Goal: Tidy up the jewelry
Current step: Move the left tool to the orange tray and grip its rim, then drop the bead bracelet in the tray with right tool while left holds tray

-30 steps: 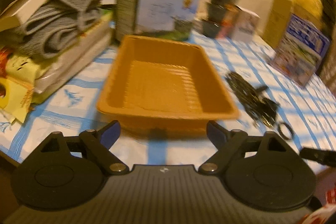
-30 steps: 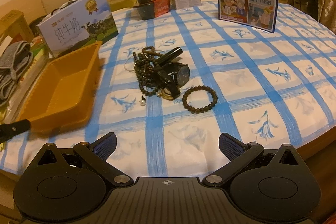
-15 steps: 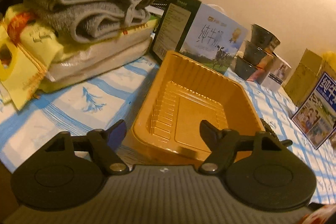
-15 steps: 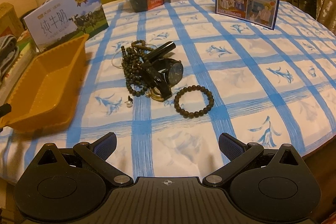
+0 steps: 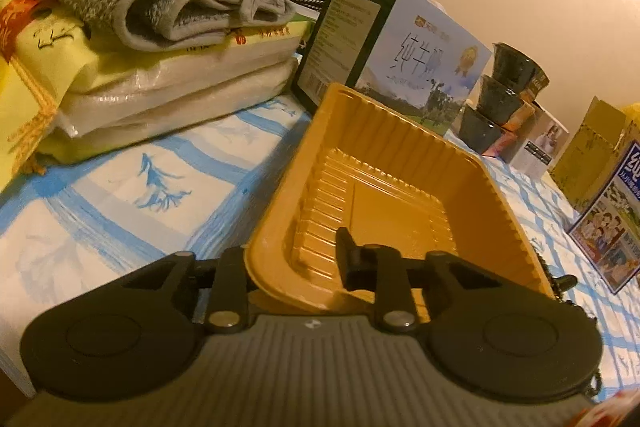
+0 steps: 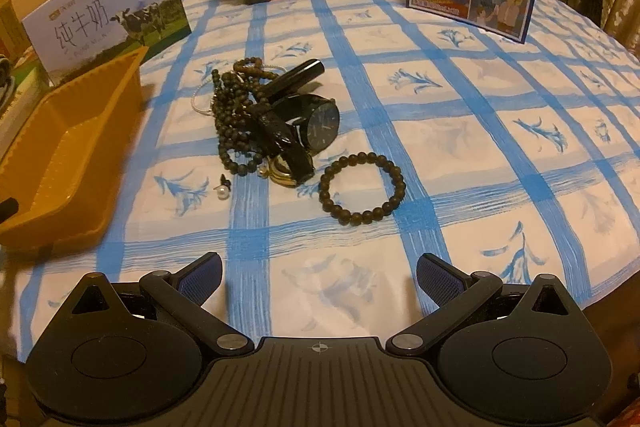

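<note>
The left gripper [image 5: 292, 259] has its jaws narrowed, one finger outside and one finger [image 5: 346, 259] inside a rim it straddles. The right gripper [image 6: 319, 277] hovers level, jaws spread wide, nothing between them.

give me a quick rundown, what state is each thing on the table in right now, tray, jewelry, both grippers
Orange tray: empty, near corner between the left gripper's fingers.
Left gripper: closing on the tray's rim.
Right gripper: open, empty.
Bead bracelet: lying flat, apart.
Watch: tangled with bead strands.
Pearl earring: loose on cloth.
</note>
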The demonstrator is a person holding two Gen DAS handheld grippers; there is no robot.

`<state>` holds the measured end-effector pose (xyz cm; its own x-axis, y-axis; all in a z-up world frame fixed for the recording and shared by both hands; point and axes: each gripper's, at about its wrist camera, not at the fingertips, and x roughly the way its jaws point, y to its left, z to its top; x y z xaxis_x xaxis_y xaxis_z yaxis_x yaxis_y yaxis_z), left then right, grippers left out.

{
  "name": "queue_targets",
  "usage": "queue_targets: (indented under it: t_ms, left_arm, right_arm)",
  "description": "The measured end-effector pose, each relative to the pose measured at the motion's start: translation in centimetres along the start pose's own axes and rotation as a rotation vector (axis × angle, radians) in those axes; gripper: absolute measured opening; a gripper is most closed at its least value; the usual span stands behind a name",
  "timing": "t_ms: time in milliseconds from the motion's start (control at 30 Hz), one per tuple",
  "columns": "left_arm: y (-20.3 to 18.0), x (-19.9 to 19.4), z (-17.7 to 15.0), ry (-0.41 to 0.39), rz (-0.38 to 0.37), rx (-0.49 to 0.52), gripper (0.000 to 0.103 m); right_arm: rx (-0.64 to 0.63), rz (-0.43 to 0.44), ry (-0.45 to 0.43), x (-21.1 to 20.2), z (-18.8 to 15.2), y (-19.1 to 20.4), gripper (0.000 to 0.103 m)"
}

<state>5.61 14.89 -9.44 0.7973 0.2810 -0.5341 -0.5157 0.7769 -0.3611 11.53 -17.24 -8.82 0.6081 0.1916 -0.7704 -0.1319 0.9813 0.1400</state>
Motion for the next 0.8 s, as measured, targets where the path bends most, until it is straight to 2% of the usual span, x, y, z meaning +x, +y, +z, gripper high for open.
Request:
queue_targets:
  t_ms: [33, 100, 267, 467, 667, 700, 767, 800]
  left_arm:
    - [0.0, 0.1, 0.2, 0.000, 0.003, 0.007, 0.012]
    - [0.0, 0.4, 0.5, 0.005, 0.007, 0.024, 0.007]
    - [-0.5, 0.4, 1.1, -0.006, -0.016, 0.071, 0.005]
    - [-2.1, -0.3, 1.3, -0.015, -0.052, 0.177, 0.003]
    - [-3.4, -0.6, 0.9, -0.005, -0.107, 0.249, 0.003]
    - [-3.6, -0.7, 0.9, -0.010, -0.105, 0.256, 0.003]
    - [-4.0, -0.9, 1.0, -0.028, -0.101, 0.278, 0.003]
    - [-4.2, -0.9, 1.0, -0.037, -0.099, 0.291, 0.004]
  right_arm:
    - [0.003, -0.002, 0.003, 0.1, 0.0, -0.1, 0.103]
    - [0.005, -0.004, 0.005, 0.3, 0.0, -0.2, 0.103]
    - [0.009, -0.009, 0.012, 0.6, -0.2, -0.5, 0.103]
    - [0.012, -0.019, 0.002, 0.7, -0.2, -1.0, 0.103]
    - [-0.030, -0.004, -0.052, 0.6, -0.2, -1.1, 0.102]
    - [-0.046, -0.006, -0.070, 0.6, -0.2, -1.1, 0.100]
    - [-0.085, 0.000, -0.088, 0.9, 0.0, -1.1, 0.081]
    - [-0.097, 0.004, -0.085, 1.2, 0.1, -1.1, 0.079]
